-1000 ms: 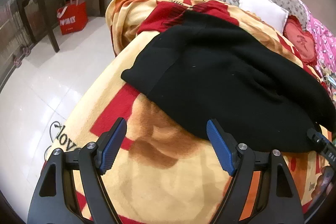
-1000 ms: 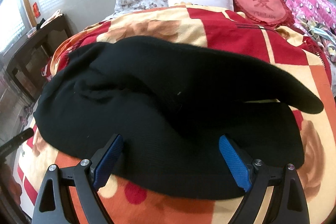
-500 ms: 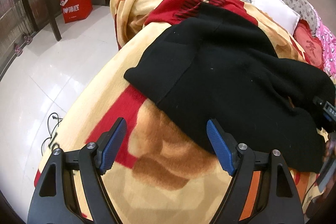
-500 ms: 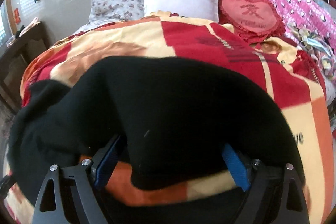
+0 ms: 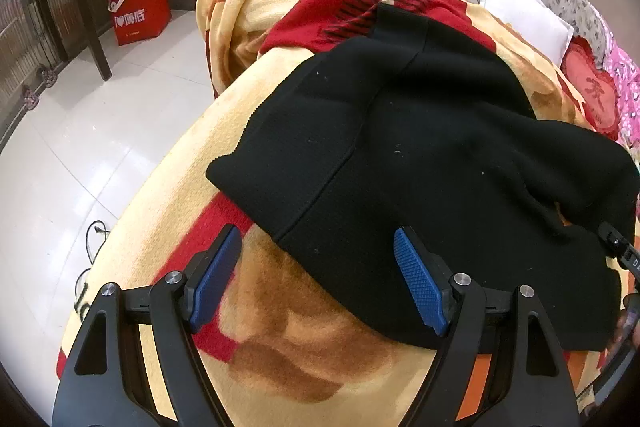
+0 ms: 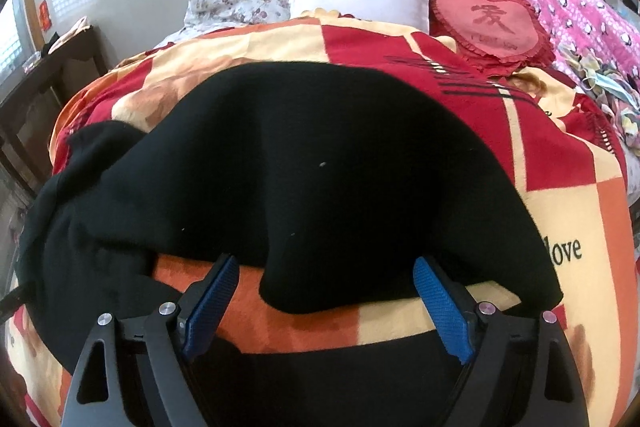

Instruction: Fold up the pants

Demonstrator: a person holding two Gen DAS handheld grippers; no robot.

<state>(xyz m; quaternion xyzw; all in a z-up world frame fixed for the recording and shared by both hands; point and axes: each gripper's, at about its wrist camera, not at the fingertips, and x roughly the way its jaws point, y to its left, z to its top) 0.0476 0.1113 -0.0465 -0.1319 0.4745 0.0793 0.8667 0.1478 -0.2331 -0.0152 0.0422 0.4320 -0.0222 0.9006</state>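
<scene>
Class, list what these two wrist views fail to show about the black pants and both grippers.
- Right wrist view: the pants run under the right gripper; their near edge is hidden.
- Left wrist view: the frame's right edge cuts off the pants.
- Left gripper: whether its fingers touch the blanket is unclear.

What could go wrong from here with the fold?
The pants lie near the blanket's floor-side edge, so a careless pull could drag them toward the floor. The right tongs are open over a drooping fabric lobe with blanket directly beneath, so closing might pinch blanket too. The left tongs, also open, sit at the hem corner, where they may catch only one layer and leave the fold uneven.
</scene>
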